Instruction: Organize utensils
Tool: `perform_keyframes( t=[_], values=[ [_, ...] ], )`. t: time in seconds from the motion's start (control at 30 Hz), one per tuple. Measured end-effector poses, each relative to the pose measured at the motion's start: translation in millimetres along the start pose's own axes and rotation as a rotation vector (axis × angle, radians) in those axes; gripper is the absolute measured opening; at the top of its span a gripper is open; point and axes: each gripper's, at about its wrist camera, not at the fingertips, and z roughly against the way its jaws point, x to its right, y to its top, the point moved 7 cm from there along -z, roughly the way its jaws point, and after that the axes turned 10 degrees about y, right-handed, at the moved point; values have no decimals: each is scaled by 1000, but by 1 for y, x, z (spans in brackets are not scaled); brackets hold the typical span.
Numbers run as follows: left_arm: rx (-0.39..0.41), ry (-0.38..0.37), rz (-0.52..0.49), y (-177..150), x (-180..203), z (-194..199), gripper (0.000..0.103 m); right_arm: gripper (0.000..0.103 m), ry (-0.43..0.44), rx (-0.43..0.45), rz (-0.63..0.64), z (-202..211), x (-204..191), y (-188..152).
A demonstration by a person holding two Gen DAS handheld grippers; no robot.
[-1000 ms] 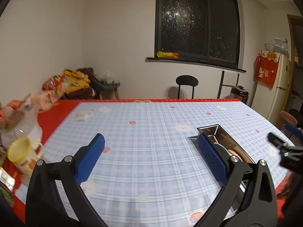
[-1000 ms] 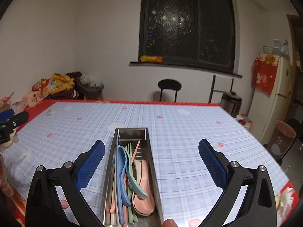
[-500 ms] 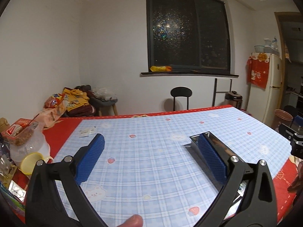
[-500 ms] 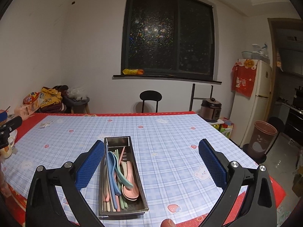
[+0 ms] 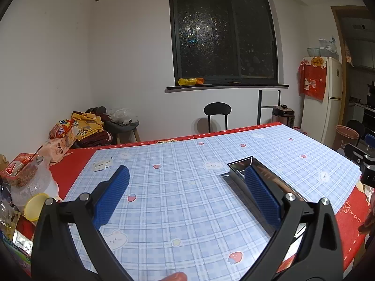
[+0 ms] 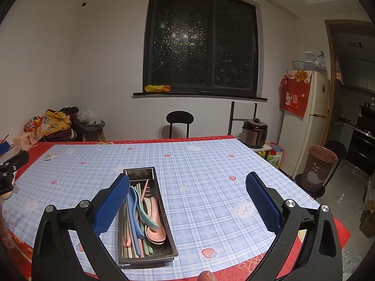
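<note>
I am holding both tools above the near edge of the worktop (image 6: 211, 164), which is wearing a blue plaid cloth with strawberries and bears. My right tool (image 6: 187, 201) is hanging with its blue pads spread wide and nothing between them. My left tool (image 5: 186, 197) is likewise spread wide and gripping nothing.

The utensils (image 6: 141, 215) are lying lengthwise in a narrow metal tray (image 6: 167, 213) near the front edge of the worktop. In the right wrist view the tray is sitting just right of my left pad, with its far end bare. Inside it I am seeing blue, pink, green and cream handles overlapping, with pink spoon bowls toward the near end. In the left wrist view the same tray (image 5: 241, 164) is running behind my right pad, so its contents are hidden there.

At the left end of the worktop a yellow lid (image 5: 37, 207), a clear jar (image 5: 30, 180) and snack bags (image 5: 61, 135) are crowding together. Beyond the far edge a black chair (image 6: 180, 121) is standing under the dark window (image 6: 201, 42). A fridge (image 6: 304, 126) and a brown bin (image 6: 318, 168) are standing to the right.
</note>
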Motion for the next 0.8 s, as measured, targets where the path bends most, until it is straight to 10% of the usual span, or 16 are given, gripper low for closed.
perform_keyframes(
  t=[0.8],
  values=[
    [-19, 3, -37, -6, 16, -6, 97, 97, -97, -35, 4, 2, 22, -10]
  ],
)
